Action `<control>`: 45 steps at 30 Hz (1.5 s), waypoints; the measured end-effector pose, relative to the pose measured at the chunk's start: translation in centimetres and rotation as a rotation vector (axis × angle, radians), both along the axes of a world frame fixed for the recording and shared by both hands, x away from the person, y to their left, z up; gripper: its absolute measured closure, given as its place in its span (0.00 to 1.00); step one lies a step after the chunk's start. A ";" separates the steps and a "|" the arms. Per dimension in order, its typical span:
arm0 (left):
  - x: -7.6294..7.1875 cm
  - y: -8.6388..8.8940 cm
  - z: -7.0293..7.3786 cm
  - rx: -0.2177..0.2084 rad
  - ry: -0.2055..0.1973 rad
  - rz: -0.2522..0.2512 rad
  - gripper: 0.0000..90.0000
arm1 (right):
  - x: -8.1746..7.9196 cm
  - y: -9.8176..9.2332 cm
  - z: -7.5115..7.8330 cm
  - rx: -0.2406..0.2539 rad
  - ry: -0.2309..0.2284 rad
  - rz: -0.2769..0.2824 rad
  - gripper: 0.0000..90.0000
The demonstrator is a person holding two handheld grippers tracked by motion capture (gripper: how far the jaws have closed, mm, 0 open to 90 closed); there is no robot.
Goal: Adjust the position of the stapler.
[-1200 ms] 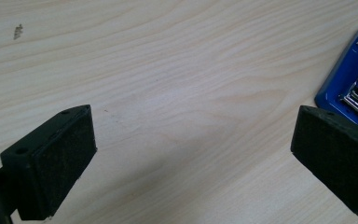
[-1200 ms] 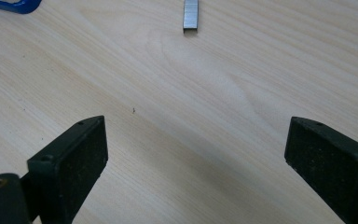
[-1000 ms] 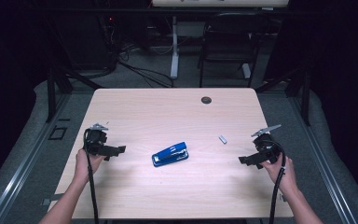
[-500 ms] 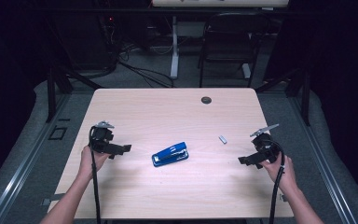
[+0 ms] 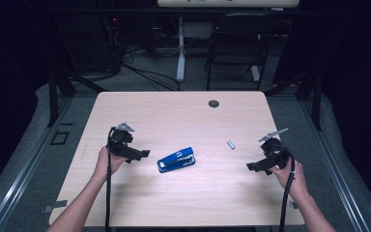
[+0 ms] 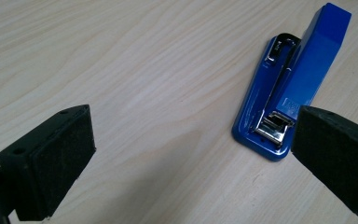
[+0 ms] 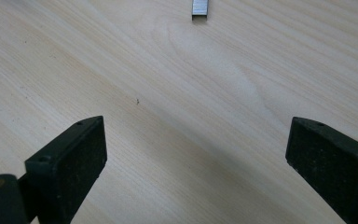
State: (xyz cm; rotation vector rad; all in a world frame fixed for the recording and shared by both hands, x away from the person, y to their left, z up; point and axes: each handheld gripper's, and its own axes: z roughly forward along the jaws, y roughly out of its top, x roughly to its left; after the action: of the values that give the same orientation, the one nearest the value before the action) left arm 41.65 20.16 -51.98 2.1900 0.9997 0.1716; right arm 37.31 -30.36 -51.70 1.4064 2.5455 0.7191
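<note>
Blue stapler point(image 5: 176, 159) lies mid-counter point(image 5: 174, 116), just beside my left hand-held gripper point(image 5: 140, 154), jaws wide apart. Right hand-held gripper point(image 5: 253, 166), also spread, points at the staple strip point(image 5: 230, 144). Best approach, I think: straddle the stapler's narrow sides squarely, then close.

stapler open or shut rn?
Open. In the left gripper view the stapler has its blue top arm swung sideways off the base, leaving the metal staple channel exposed.
</note>
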 end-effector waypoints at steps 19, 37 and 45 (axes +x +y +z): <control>0.9 -4.5 -0.6 0.036 0.019 -0.113 0.00 | 0.1 -0.5 0.0 0.004 0.005 -0.010 0.06; 1.0 -7.9 -1.5 0.079 0.032 -0.232 0.09 | 0.0 -0.6 0.0 -0.001 0.007 -0.006 0.06; 0.8 -9.2 -1.8 0.096 0.026 -0.275 0.28 | 0.0 -0.4 -0.1 0.000 0.013 -0.006 0.06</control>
State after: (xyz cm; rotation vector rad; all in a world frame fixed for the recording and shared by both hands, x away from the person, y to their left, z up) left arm 42.45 10.93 -53.81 2.3967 0.7063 0.0646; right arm 37.27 -30.80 -51.80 1.4233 2.5501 0.7115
